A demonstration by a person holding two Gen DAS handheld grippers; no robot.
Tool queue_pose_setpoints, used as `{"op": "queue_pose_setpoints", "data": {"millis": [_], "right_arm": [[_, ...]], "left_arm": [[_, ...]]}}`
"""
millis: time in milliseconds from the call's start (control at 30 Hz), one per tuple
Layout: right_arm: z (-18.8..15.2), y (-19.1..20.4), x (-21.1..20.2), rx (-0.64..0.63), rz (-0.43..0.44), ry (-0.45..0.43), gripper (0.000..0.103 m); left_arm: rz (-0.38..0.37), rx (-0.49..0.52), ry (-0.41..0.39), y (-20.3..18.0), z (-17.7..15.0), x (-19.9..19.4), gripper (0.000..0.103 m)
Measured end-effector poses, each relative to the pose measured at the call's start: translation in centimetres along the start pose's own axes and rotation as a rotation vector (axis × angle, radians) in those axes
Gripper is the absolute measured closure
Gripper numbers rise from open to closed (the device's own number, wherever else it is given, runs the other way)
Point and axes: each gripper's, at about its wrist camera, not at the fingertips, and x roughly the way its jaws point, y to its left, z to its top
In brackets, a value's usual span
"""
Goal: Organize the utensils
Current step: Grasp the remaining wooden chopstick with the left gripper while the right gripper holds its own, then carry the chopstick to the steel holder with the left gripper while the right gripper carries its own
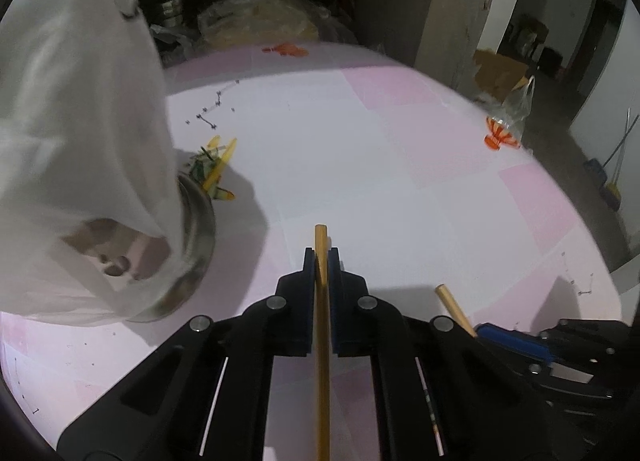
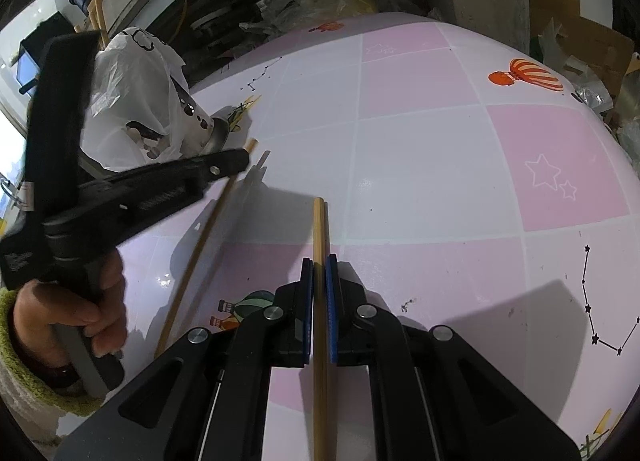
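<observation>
In the left wrist view my left gripper (image 1: 321, 257) is shut on a wooden chopstick (image 1: 320, 237) that runs back between its blue pads, the tip poking out ahead. My right gripper (image 2: 319, 261) is shut on a pair of chopsticks (image 2: 319, 221) lying along its axis. In the right wrist view the left gripper (image 2: 244, 159) sits to the left, held by a hand (image 2: 80, 309), its chopstick (image 2: 208, 237) slanting down toward the table. The right gripper (image 1: 492, 331) and its chopstick tip (image 1: 450, 299) show at lower right. A metal container (image 1: 200, 229) stands at the left.
A white plastic bag (image 1: 80, 101) drapes over the metal container (image 2: 218, 133). The table (image 2: 440, 181) wears a pink and white checked cloth with balloon prints. Plastic bags and cardboard boxes (image 1: 500, 69) lie beyond its far edge. A broom (image 1: 612, 181) leans at the right.
</observation>
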Motion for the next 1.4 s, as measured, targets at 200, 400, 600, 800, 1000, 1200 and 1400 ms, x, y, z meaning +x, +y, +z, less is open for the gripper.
{"op": "queue_pose_setpoints", "data": {"millis": [200,400,600,800,1000,1200,1400], "right_arm": [[0.7,0.4,0.3,-0.035,-0.016,0.026,0.095],[2.0,1.1,0.9,-0.092,-0.045,0.063,0.085],[3.5,2.3,2.0,-0.177,-0.111,0.095,0.083],[3.9,3.9,3.0,-0.266,-0.228,0.095,0.088],[3.4,4.9,3.1,-0.309,-0.261,0.086,0.097],[3.9,5.3,1.4,-0.271,-0.213,0.056,0.097],[5.6,6.5,-3.9,-0.259,-0.193,-0.065,0.097]], "left_arm": [[-0.050,-0.054,-0.081,1.7,0.3,-4.3,0.098],[-0.092,-0.104,-0.169,3.9,0.3,-9.5,0.098],[-0.100,-0.154,-0.264,7.0,-0.8,-14.9,0.098],[-0.074,-0.216,-0.356,10.7,-2.6,-19.7,0.098],[-0.049,-0.279,-0.410,13.4,-3.8,-22.4,0.098],[-0.053,-0.308,-0.442,15.0,-4.6,-23.6,0.098],[-0.062,-0.322,-0.466,15.8,-5.3,-24.1,0.098]]}}
